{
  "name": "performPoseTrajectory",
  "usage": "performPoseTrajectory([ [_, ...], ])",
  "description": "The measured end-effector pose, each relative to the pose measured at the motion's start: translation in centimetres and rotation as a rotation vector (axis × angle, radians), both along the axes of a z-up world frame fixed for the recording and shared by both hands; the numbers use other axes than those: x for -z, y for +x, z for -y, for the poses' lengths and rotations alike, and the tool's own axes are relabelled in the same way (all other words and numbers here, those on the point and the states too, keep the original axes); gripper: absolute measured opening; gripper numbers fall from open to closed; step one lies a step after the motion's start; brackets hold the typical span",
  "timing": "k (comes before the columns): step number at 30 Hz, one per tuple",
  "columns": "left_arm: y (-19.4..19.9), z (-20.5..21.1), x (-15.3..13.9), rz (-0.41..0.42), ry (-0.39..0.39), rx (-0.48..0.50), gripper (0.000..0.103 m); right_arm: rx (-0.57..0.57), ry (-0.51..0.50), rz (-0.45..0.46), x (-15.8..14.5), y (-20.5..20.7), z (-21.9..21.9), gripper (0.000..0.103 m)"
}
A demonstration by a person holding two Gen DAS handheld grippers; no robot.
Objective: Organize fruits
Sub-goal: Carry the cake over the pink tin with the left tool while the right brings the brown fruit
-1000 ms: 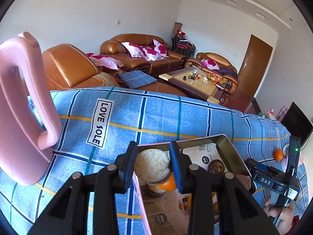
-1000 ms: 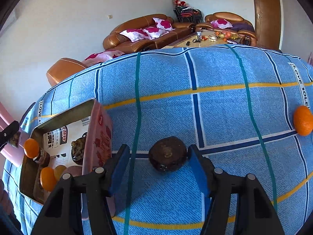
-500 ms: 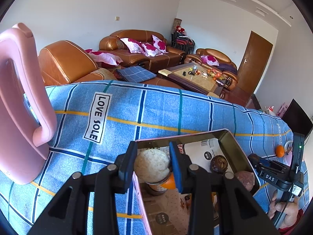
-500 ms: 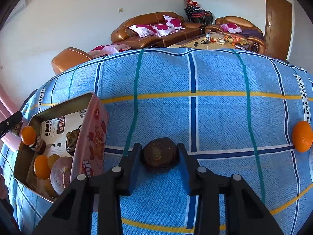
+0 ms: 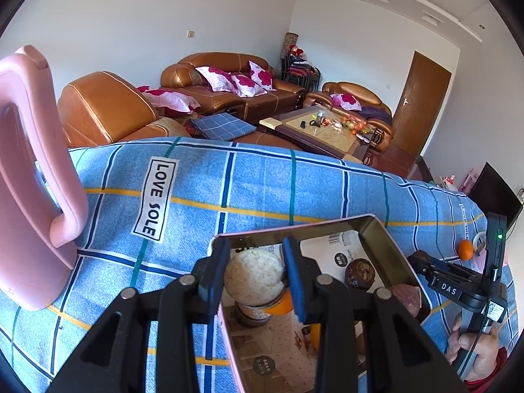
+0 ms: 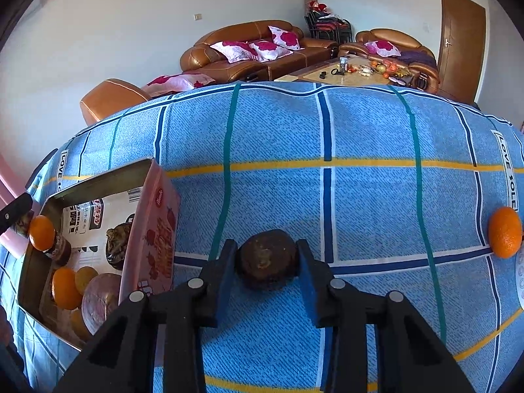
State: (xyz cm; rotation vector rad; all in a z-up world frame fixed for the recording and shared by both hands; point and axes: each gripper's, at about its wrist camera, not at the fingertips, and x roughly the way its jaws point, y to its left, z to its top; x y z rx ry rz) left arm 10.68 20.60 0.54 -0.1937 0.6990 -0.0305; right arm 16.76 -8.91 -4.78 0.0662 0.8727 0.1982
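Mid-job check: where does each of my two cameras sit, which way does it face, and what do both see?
Left wrist: on the left gripper, looking down past its fingers, shut on a pale round fruit over the tin box; the person's hand shows.
Right wrist: on the right gripper, looking down at the blue checked cloth, fingers shut on a dark round fruit.
Shared: box, cloth, loose orange, sofas behind.

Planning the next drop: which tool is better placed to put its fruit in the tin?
Left. The left tool holds the pale fruit right over the tin; the right tool's dark fruit sits on the cloth beside it.
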Motion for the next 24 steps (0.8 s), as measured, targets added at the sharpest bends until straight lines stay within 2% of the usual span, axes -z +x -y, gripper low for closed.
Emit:
performPoseTrajectory([
  [9,-0.8,0.2,-1.1,0.057,-0.006,0.021,0.035,0.043,0.104,0.102,-2.1,-1.9,1.5,0.038],
  [18,-1.1,0.0,-1.6,0.075,-0.018,0.023,0.035,0.083,0.106,0.205,-4.4,-3.2,2.0,0.038],
  [24,-1.7,-0.2,-2.3,0.097,-0.021,0.025,0.035,0.107,0.082,0.239,-4.8,-4.8,1.6,0.038],
])
